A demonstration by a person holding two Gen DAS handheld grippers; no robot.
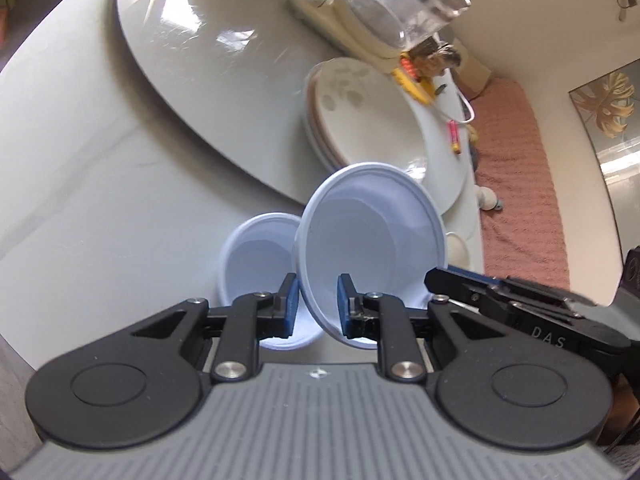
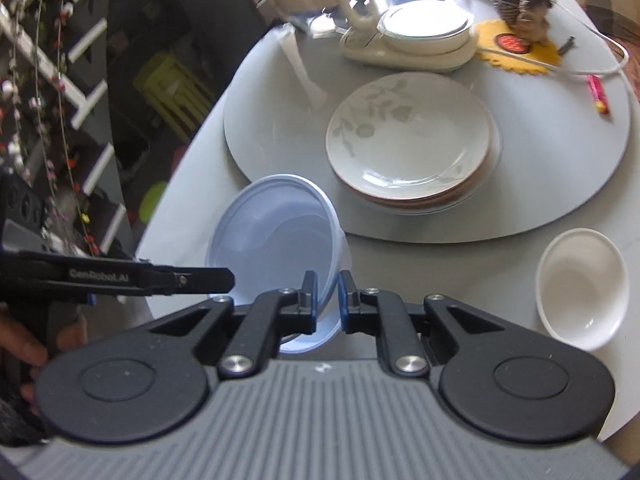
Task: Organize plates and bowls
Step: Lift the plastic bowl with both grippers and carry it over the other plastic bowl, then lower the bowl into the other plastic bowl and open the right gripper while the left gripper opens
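Left claw point(image 1: 316, 304) and right claw point(image 2: 327, 300) each clamp a pale-blue bowl's point(image 1: 372, 248) rim — smooth, glossy, tilted.

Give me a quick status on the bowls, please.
Left gripper and right gripper shut on tilted blue bowl. Second blue bowl beneath. Plate stack apart.

A glass kettle point(image 2: 416, 4) on its cream base, a yellow mat point(image 2: 516, 54), perhaps a pen point(image 2: 598, 94).
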